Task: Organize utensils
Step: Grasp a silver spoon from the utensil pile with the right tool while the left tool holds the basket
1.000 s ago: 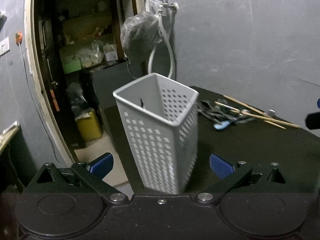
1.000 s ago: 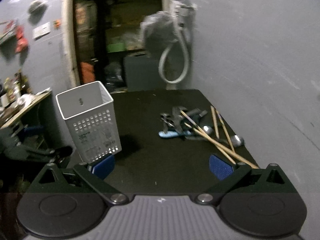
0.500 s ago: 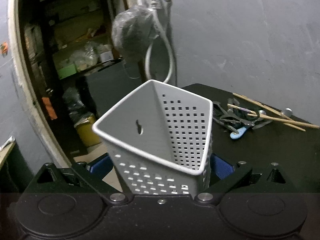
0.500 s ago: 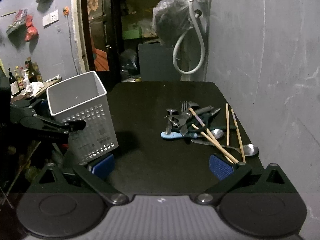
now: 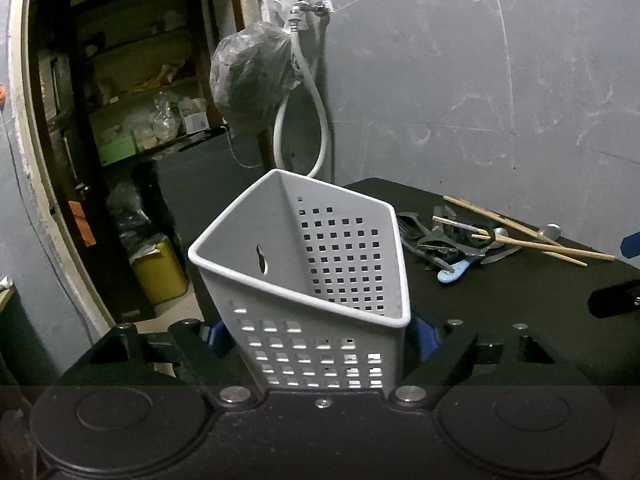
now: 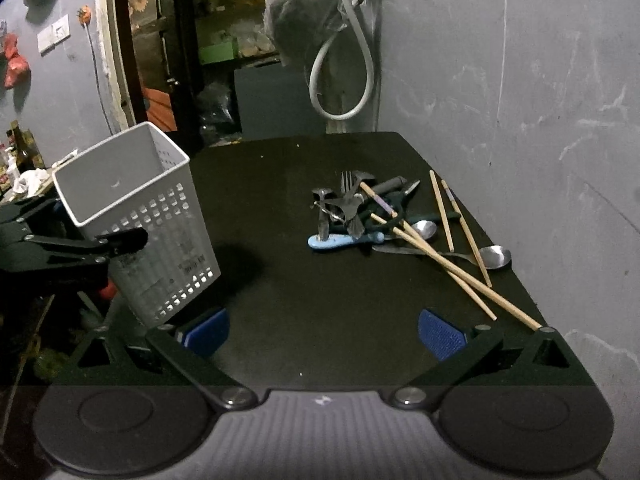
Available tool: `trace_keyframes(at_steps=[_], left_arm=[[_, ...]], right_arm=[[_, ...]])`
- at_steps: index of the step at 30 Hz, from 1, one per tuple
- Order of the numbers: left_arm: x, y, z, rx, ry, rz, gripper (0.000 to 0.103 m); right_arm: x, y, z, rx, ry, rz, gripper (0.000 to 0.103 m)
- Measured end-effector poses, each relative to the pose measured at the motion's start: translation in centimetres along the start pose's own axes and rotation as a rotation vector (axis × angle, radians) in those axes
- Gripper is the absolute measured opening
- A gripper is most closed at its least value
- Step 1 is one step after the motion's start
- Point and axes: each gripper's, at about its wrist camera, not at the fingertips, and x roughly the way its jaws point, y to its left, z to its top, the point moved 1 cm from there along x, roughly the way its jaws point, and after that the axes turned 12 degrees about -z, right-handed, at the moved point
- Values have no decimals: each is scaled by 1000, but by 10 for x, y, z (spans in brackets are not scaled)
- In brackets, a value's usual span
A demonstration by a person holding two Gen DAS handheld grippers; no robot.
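Left tool [image 5: 316, 338] around tilted basket [image 5: 320, 272]

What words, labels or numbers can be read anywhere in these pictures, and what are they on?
No text can be read.
White basket: faint grey label print and a code-like square low on its side, too blurred to read.
Small white box on the back shelf: a dark mark, too small to read.
Right gripper: a small pale emblem on its body, a sign and not letters.
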Motion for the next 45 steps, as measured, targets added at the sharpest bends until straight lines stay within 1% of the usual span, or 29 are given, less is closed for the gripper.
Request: trace_keyframes(at_steps=[3,5,8,14,16,20,22,25,27,30,32,33,35,36,38,41,45], left_arm=[[-4,-1,1,-24,7,-7,82],[-7,-4,3,-37,9,-10,81],[-9,-7,5,-66,27,13,81],[-5,-18,8,-106,39,76,81],[-3,-22,10,-112,39,97,81],[3,-30,10,-124,33,145,82],[5,-34,8,-129,39,160,83],[9,-35,8,-141,42,177,83],[10,-37,8,-144,43,187,83],[11,-38,9,-148,41,195,83],[11,-38,9,-156,41,199,83],[9,-38,8,-158,40,201,83],[10,-39,8,-161,39,203,83],[10,-39,9,-162,39,205,83],[10,-41,8,-163,39,206,83],[9,-41,8,-167,36,206,82],[8,-40,8,-170,29,204,82]], right_arm=[[5,-4,7,11,-14,-14,103],[13,-9,13,19,-23,-6,103],[29,-14,19,20,-20,5,103],[70,-21,30,4,-5,89,103],[84,-20,37,-20,-15,114,103],[110,-12,60,-80,-60,168,103],[127,-7,77,-110,-84,206,103],[153,4,102,-144,-112,239,103],[171,9,115,-143,-110,266,99],[198,21,132,-156,-75,288,92],[210,28,138,-174,-55,269,83],[216,31,140,-180,-38,259,81],[226,36,142,-189,-2,240,71],[232,40,143,-196,25,215,67],[241,43,144,-199,67,183,55],[251,44,143,-174,122,152,49],[261,47,141,-191,167,139,41]])
